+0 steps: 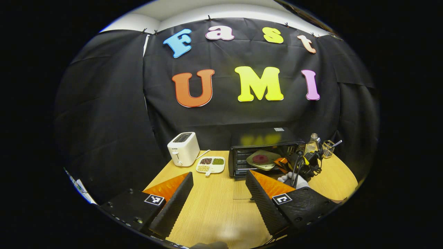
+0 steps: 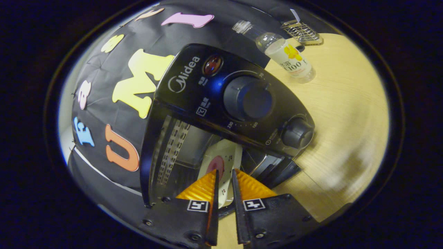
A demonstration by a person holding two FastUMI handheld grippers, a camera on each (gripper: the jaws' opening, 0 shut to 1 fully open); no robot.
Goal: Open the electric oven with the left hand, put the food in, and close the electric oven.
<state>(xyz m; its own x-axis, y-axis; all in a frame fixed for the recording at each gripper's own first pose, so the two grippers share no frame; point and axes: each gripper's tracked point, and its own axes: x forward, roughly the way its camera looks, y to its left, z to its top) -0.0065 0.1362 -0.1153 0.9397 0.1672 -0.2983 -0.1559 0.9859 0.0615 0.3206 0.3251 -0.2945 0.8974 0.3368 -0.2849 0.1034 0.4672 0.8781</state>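
The black electric oven (image 1: 266, 145) stands at the back of the wooden table with its door down; the door's front edge shows as a thin line (image 1: 242, 199). A pale plate (image 1: 263, 159) carrying a round red food (image 1: 260, 158) is tilted in the oven's mouth. My right gripper (image 1: 278, 162), held by a white-gloved hand (image 1: 289, 178), grips the plate's rim. In the right gripper view that gripper (image 2: 224, 172) is shut on the plate (image 2: 225, 155), with the food (image 2: 216, 164) partly inside the oven (image 2: 193, 86). My left gripper (image 1: 218, 176) hangs open over the table, holding nothing.
Left of the oven are a white toaster (image 1: 183, 148) and a divided dish of beans (image 1: 211, 165). A bottle (image 1: 313, 141) and a wire holder (image 1: 328, 147) stand to the oven's right, where the bottle (image 2: 287, 57) and the wire holder (image 2: 301, 31) are near the control knobs (image 2: 247, 98).
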